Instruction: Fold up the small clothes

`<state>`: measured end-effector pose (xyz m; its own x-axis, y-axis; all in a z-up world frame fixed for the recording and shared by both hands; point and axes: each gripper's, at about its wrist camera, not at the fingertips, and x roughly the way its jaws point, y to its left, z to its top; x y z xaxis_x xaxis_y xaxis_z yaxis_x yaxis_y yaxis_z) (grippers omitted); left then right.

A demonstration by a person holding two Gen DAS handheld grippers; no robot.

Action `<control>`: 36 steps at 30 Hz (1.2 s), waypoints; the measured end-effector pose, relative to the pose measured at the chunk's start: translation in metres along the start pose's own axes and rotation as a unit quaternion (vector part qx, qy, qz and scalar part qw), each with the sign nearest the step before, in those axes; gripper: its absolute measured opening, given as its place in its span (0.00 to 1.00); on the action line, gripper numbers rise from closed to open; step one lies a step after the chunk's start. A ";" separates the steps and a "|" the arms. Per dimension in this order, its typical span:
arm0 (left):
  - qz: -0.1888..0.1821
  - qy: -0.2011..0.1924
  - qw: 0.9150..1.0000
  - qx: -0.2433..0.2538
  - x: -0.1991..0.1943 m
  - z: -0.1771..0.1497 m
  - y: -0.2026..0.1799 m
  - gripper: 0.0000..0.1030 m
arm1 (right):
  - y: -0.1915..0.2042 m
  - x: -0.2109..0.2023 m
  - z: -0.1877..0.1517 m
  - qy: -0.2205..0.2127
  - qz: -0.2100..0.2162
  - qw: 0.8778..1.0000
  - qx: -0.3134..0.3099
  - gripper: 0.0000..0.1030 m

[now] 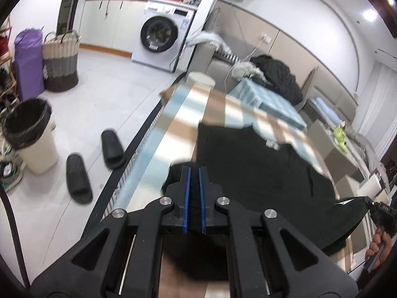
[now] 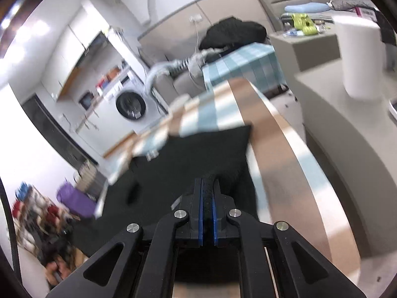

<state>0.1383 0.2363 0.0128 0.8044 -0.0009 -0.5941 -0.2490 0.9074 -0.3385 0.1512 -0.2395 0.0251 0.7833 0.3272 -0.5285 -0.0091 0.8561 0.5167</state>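
The left tool (image 1: 194,171) was clamped on the near edge of a black garment (image 1: 260,173), its blue pads pressed together with dark cloth pinched between them. The right tool (image 2: 207,182) was likewise closed on black fabric, a ridge of the same garment (image 2: 188,154) bunched at its tips. In the left wrist view the right tool (image 1: 372,204) showed at the far right edge with a hand (image 1: 377,245) below it, a taut corner of cloth running to it, so each tool held one end of the garment's near edge.

From both tools the garment stretched forward and away, spread over the striped surface (image 1: 178,114), brown, pale blue and white. Its far hem lay well ahead of the tools, with a small label (image 1: 273,145) near that far end. The held edge ran crosswise between the two tools, while the body of the cloth ran lengthwise ahead of them.

Judging from this, the coming move was a fold of the near edge forward over the body towards the far hem. Neither hand was plainly nearer to that hem; both seemed about level with each other, so the two would need to travel together to keep the edge straight. Both views were motion-blurred, so finer creases could not be made out.
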 end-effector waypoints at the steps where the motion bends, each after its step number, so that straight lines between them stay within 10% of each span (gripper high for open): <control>1: -0.002 -0.005 1.000 0.000 0.004 0.010 -0.003 0.04 | 0.004 0.005 0.012 -0.014 -0.004 1.000 0.001 0.05; 9: 0.010 -0.008 1.000 -0.016 0.090 0.081 -0.014 0.04 | 0.000 0.087 0.082 -0.033 -0.031 0.996 0.075 0.05; 12: 0.035 0.030 0.998 -0.040 0.135 0.093 -0.006 0.05 | -0.014 0.119 0.094 -0.023 -0.051 0.992 0.113 0.29; 15: 0.041 0.063 0.996 -0.054 0.156 0.090 0.006 0.22 | -0.027 0.127 0.092 -0.018 -0.065 0.990 0.127 0.32; 20: 0.031 0.056 0.997 -0.036 0.154 0.071 0.010 0.57 | -0.029 0.124 0.077 0.009 -0.084 0.993 0.084 0.33; 34: 0.019 0.098 0.995 0.016 0.173 0.048 -0.009 0.59 | -0.007 0.193 0.066 0.069 -0.164 0.983 -0.035 0.40; 36: 0.019 0.104 0.994 0.016 0.176 0.044 -0.009 0.59 | -0.004 0.202 0.065 0.077 -0.183 0.978 -0.061 0.22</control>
<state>0.3063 0.2467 -0.0565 0.6644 -0.0495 -0.7457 -0.2580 0.9213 -0.2910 0.3501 -0.2027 -0.0400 0.6453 0.0389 -0.7629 0.1728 0.9654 0.1955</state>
